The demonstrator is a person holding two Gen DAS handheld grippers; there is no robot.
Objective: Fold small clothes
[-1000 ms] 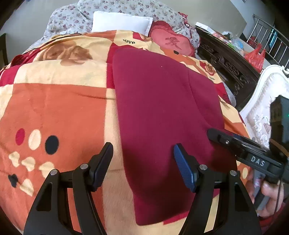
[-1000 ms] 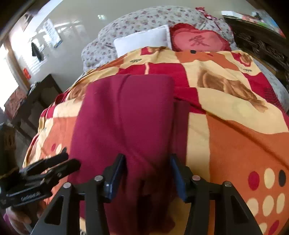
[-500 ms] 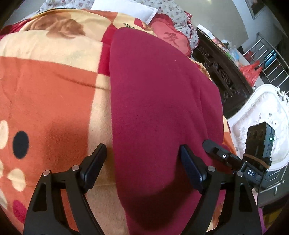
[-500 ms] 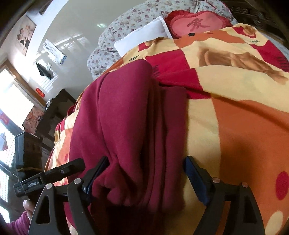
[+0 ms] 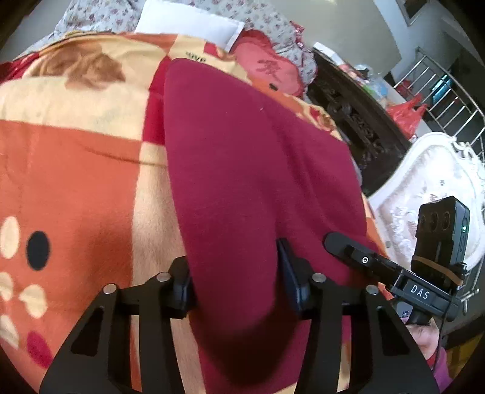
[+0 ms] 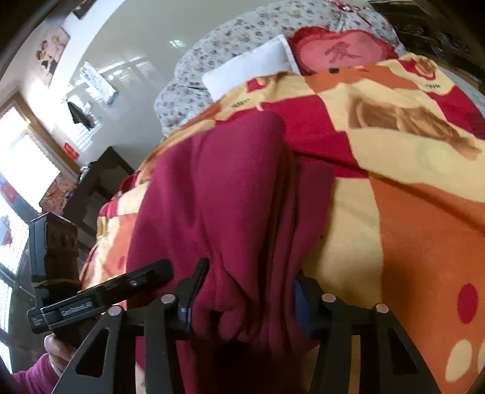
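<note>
Maroon garment (image 5: 248, 169) on blanketed bed (image 5: 75, 169)

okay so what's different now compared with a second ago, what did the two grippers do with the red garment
Both sets of jaws widened, then have just been closing: the left gripper and right gripper now pinch the near end of the dark red garment, bunching it between their pads. The garment's far end and the patterned blanket lie as before.

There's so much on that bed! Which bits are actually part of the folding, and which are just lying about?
In the job:
- dark red garment
- left gripper, jaws just closed on its near edge
- right gripper, likewise gripping bunched cloth

Just lying about:
- patterned blanket underneath
- white pillow
- red heart cushion
- red plastic bag
</note>
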